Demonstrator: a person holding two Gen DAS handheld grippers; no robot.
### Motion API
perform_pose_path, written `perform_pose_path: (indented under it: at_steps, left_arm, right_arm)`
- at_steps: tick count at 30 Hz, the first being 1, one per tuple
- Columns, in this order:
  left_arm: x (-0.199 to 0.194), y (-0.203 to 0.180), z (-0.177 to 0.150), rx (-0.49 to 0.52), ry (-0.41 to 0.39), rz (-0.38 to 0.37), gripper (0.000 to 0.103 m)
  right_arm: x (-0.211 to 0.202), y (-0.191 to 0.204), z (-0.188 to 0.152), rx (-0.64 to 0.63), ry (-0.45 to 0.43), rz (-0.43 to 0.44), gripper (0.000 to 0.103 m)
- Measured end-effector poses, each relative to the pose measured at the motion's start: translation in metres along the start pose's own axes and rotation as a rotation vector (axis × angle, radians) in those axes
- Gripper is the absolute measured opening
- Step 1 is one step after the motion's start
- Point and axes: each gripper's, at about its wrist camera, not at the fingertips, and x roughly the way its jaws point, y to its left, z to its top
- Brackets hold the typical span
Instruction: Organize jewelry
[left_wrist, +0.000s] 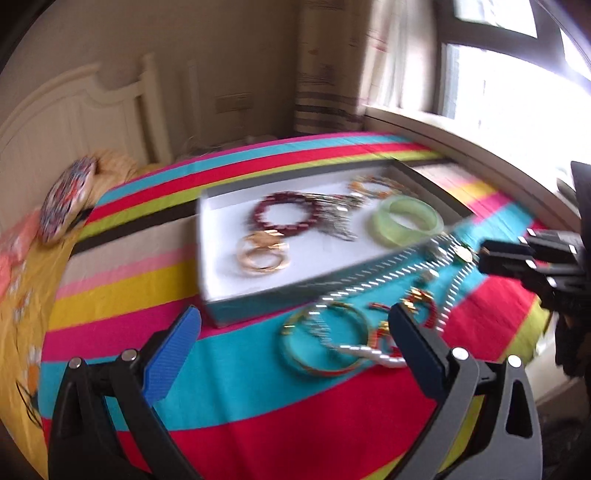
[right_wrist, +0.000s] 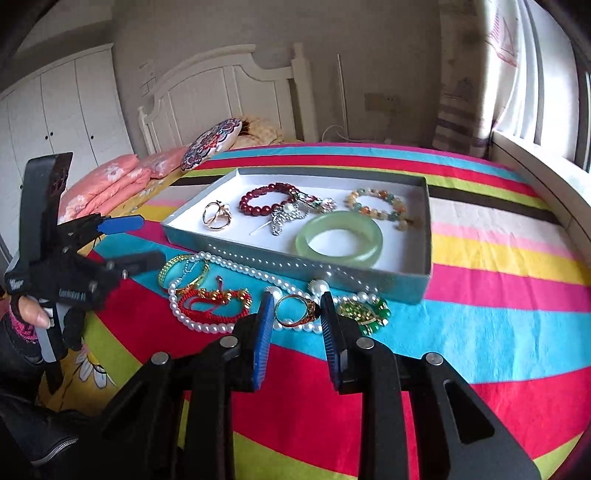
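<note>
Between right gripper (right_wrist: 295, 302) fingers, gold ring (right_wrist: 297, 310) (unseen from left), ungripped, left gripper (left_wrist: 295, 321) wide open.

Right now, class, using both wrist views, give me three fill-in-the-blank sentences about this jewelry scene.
1. The pale green jade bangle lies inside the shallow white ____.
2. The right gripper brackets a gold ____.
3. The white pearl necklace lies on the striped ____, outside the box.

Missing words: box; ring; bedspread
</note>
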Motion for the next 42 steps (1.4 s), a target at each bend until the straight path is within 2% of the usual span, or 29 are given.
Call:
perform_pose_path:
  at_steps: [2,4,6,7,8,10,11,12,14,18,23,29,31,34,36,42]
  left_arm:
    - [0.001,-0.026,0.004,0.104,0.004,-0.022,0.099]
    - [0.003,-0.045,0.008,0.191,0.004,-0.052,0.092]
    - [0.007,-0.056,0.012,0.246,0.018,-0.075,0.081]
    - [0.010,-0.059,0.013,0.265,0.031,-0.098,0.080]
    - [0.013,-0.060,0.014,0.274,0.042,-0.125,0.079]
    - [0.019,-0.059,0.016,0.283,0.066,-0.178,0.071]
    - [0.023,-0.059,0.018,0.284,0.083,-0.193,0.062]
    - [0.027,-0.059,0.018,0.289,0.097,-0.198,0.054]
    - [0.034,-0.058,0.020,0.306,0.116,-0.193,0.048]
    - [0.045,-0.059,0.022,0.335,0.155,-0.222,0.036]
    - [0.051,-0.068,0.016,0.386,0.183,-0.237,0.030]
    - [0.054,-0.063,0.017,0.335,0.184,-0.313,0.020]
    - [0.053,-0.063,0.016,0.330,0.176,-0.306,0.014]
    - [0.049,-0.064,0.016,0.332,0.156,-0.285,0.010]
    - [0.044,-0.063,0.018,0.325,0.136,-0.280,0.003]
    - [0.029,-0.051,0.028,0.274,0.088,-0.287,0.003]
  right_arm:
    - [-0.001,-0.005,-0.003,0.012,-0.001,0.004,0.025]
    - [-0.002,-0.006,-0.006,0.017,-0.006,0.008,0.025]
    - [-0.004,-0.007,-0.007,0.021,-0.013,0.013,0.025]
    - [-0.005,-0.008,-0.008,0.023,-0.018,0.018,0.025]
    - [-0.007,-0.008,-0.009,0.025,-0.023,0.021,0.025]
    - [-0.010,-0.010,-0.010,0.029,-0.031,0.026,0.025]
    - [-0.011,-0.012,-0.011,0.037,-0.034,0.030,0.025]
    - [-0.011,-0.014,-0.012,0.046,-0.037,0.034,0.025]
    - [-0.012,-0.018,-0.013,0.063,-0.043,0.047,0.025]
    - [-0.012,-0.023,-0.015,0.076,-0.043,0.045,0.025]
    - [-0.011,-0.027,-0.019,0.096,-0.039,0.050,0.025]
    - [-0.011,-0.025,-0.020,0.099,-0.043,0.056,0.025]
    - [-0.013,-0.025,-0.020,0.097,-0.050,0.054,0.025]
    - [-0.015,-0.028,-0.019,0.105,-0.057,0.050,0.025]
    - [-0.017,-0.029,-0.019,0.109,-0.061,0.047,0.025]
    - [-0.019,-0.028,-0.017,0.105,-0.067,0.053,0.025]
